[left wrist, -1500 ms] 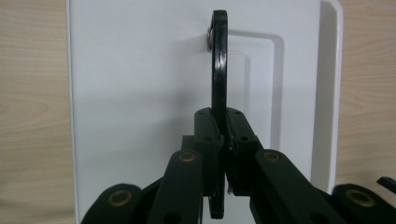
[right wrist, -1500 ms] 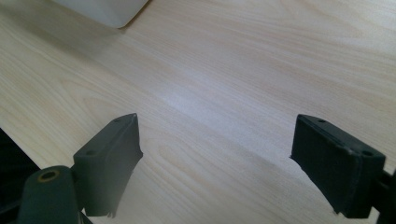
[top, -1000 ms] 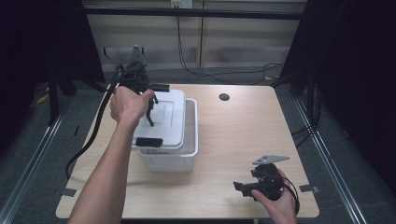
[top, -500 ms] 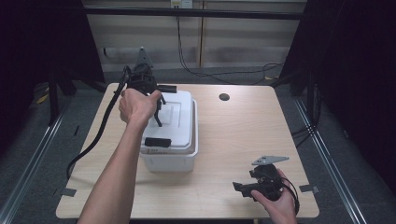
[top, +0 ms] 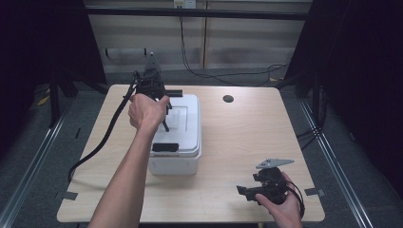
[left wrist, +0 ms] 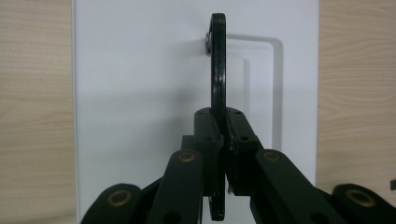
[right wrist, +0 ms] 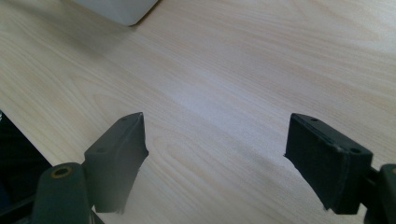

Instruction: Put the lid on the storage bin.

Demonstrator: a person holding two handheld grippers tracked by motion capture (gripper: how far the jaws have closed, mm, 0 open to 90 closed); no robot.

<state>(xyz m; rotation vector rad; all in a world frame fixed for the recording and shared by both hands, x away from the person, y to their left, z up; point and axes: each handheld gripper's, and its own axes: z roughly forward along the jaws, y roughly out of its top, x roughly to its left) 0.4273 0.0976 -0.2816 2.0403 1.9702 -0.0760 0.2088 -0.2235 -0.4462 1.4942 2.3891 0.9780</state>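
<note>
- left gripper [left wrist: 223,140]: jaws pinched tight on the black handle [left wrist: 217,65] of the white box [top: 183,130]; handle stands upright off the lid, edge-on in the left gripper view
- left hand [top: 146,112] is over the box's far left part, cable [top: 102,140] trailing down off the table's left side
- box sits left of centre on the wooden table [top: 247,137], lid on (black latch [top: 165,147] visible at the near end)
- right gripper [right wrist: 215,158]: jaws spread wide, nothing between them, just bare table
- right hand [top: 280,204] holds it low at the near right corner, well apart from the box
</note>
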